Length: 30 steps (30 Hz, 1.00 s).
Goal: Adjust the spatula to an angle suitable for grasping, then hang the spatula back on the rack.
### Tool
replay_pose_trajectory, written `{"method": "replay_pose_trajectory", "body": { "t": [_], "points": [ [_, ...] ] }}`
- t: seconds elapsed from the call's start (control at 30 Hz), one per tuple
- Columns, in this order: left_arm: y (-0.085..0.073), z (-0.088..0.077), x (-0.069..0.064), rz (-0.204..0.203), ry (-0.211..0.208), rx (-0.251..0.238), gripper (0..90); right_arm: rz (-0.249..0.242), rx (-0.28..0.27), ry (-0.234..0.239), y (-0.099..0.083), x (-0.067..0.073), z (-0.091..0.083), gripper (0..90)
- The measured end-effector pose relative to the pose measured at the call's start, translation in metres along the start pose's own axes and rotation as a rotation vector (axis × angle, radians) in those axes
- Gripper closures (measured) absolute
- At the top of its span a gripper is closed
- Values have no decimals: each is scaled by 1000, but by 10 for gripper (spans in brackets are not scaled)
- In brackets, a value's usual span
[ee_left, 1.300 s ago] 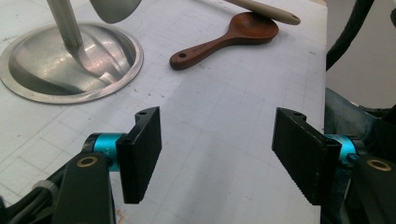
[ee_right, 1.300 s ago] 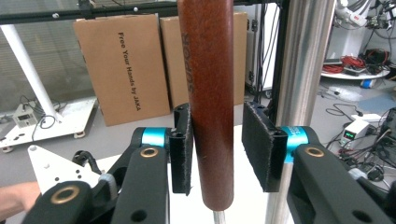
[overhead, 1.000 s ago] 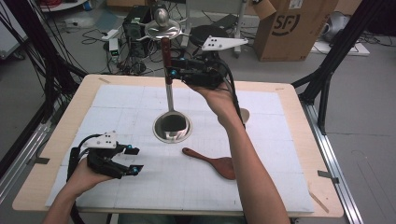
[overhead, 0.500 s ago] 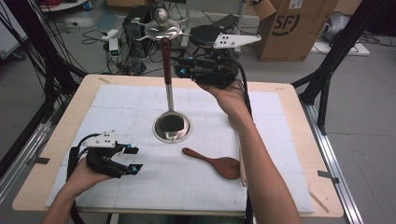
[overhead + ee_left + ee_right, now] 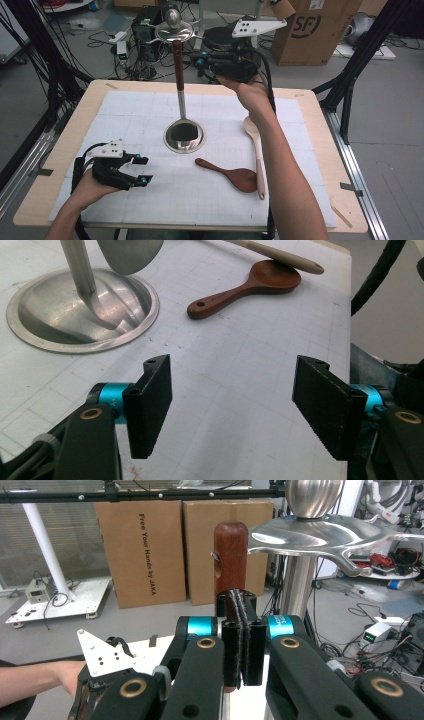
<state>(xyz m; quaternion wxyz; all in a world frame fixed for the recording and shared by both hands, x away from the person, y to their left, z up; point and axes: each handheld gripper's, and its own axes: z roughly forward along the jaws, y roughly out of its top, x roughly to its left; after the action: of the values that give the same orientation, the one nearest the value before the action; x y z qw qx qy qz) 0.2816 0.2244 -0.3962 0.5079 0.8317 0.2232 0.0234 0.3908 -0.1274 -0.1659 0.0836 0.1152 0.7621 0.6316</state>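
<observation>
Jaws of the right hand-held gripper point(image 5: 239, 645) have just been closing and now pinch the brown wooden handle of a ladle point(image 5: 178, 75), far on the counter point(image 5: 310, 115) beside a steel rack point(image 5: 173, 31). The ladle hangs upright, its bowl in the rack's round base point(image 5: 172, 145). Near left, the left hand-held gripper point(image 5: 232, 405) rests with jaws apart, empty.

Reading "SF" in large dark letters on the side of the brown cardboard box point(image 5: 312, 30) beyond the table's far edge, seen from above. From the right gripper view, reading "Free Your Hands by JAKA", printed sideways down the face of the left carton point(image 5: 137, 550) of two standing against the back wall. Nothing else legible
</observation>
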Motion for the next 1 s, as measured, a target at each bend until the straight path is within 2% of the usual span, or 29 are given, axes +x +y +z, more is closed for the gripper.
{"method": "replay_pose_trajectory", "body": {
  "t": [0.33,0.57,1.0],
  "points": [
    [0,1,1,-1,2,6,328,-10,-16,-9,5,-1,-1,898],
    [0,1,-1,4,-1,3,328,-13,-2,-3,5,2,1,898],
    [0,0,1,5,-9,2,328,-10,-21,4,6,-7,-2,898]
  ]
}}
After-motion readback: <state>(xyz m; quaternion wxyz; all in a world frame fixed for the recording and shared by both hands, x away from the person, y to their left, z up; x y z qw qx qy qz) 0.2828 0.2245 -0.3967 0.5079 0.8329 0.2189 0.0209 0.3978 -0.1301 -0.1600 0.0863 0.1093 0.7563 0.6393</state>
